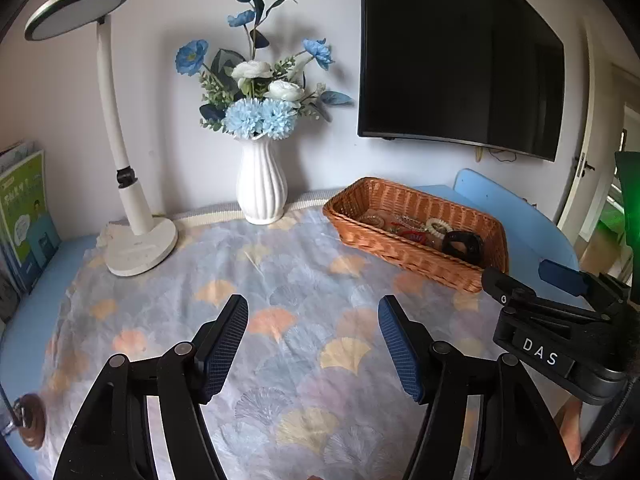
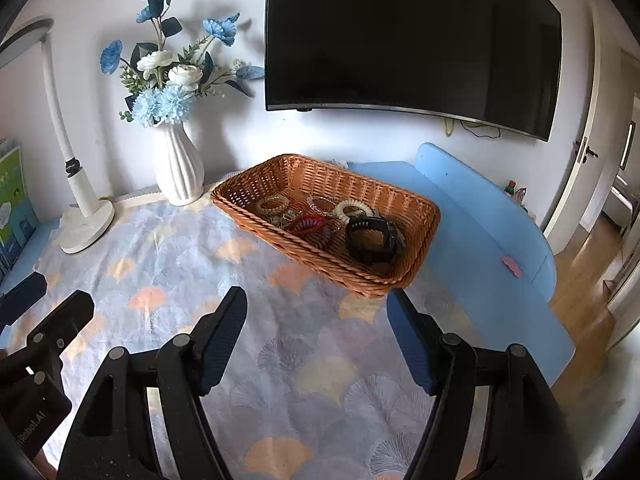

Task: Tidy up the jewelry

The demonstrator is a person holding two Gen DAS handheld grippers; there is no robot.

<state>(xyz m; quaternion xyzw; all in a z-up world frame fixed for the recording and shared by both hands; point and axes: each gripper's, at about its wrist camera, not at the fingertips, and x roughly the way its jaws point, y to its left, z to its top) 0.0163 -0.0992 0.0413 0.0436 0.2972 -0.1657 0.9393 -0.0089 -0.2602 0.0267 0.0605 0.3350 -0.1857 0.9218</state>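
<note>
The left hand-held gripper (image 1: 312,316) is wide apart and holds nothing. The right hand-held gripper (image 2: 316,308) is wide apart too, with nothing in it. Both hang over the surface (image 2: 480,240), above a cloth with fan shapes (image 2: 280,320). The brown woven basket (image 2: 416,204) sits on that cloth, just past the right one. Inside lie a black watch (image 2: 370,240), a red hair clip (image 2: 308,224) and pale coil bracelets (image 2: 352,208). A white ribbed vase of blue flowers (image 1: 262,184) stands beside the basket, near a white desk lamp (image 1: 140,240).
</note>
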